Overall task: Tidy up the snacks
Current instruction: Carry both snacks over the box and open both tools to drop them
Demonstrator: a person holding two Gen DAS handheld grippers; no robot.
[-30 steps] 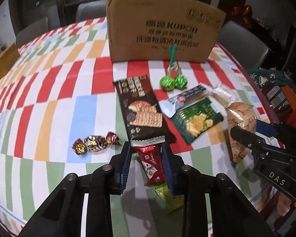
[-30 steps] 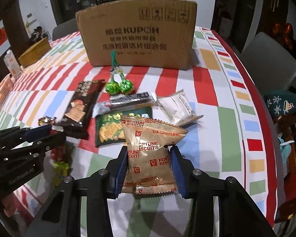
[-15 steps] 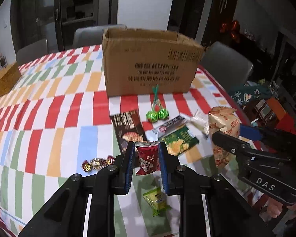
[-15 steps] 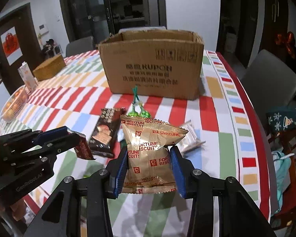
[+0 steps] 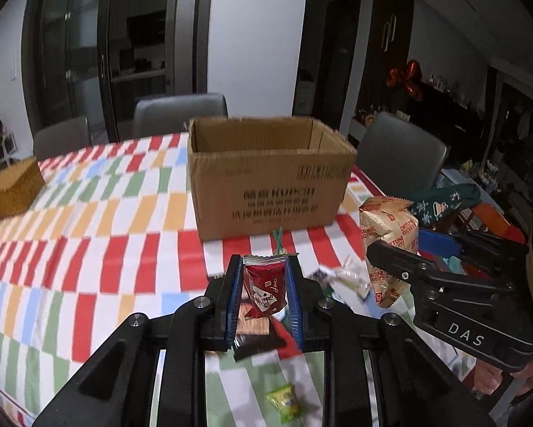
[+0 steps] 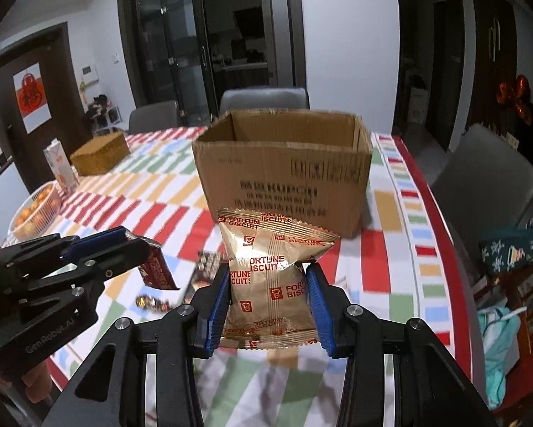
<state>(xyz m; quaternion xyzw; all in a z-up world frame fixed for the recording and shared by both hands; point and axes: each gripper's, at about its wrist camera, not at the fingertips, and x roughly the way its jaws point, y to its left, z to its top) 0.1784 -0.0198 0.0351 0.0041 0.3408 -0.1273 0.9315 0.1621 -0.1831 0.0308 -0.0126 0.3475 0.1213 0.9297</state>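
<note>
My left gripper (image 5: 264, 270) is shut on a small red snack packet (image 5: 266, 290) and holds it well above the table. It also shows in the right wrist view (image 6: 157, 265). My right gripper (image 6: 269, 277) is shut on a gold Fortune Biscuits bag (image 6: 271, 270), also raised; the bag shows at the right of the left wrist view (image 5: 387, 238). An open cardboard box (image 5: 266, 178) stands on the checked tablecloth (image 5: 88, 231) ahead of both grippers, its inside showing from above (image 6: 291, 124).
A green candy (image 5: 284, 400) and a dark biscuit pack (image 5: 257, 334) lie on the cloth below the left gripper. A wicker box (image 6: 100, 153), a carton (image 6: 59, 167) and a basket of oranges (image 6: 35, 210) stand at far left. Grey chairs (image 5: 181, 114) ring the table.
Both grippers have risen higher with their packets. The box opening has come into view and the snacks left on the table have dropped lower in both views.
</note>
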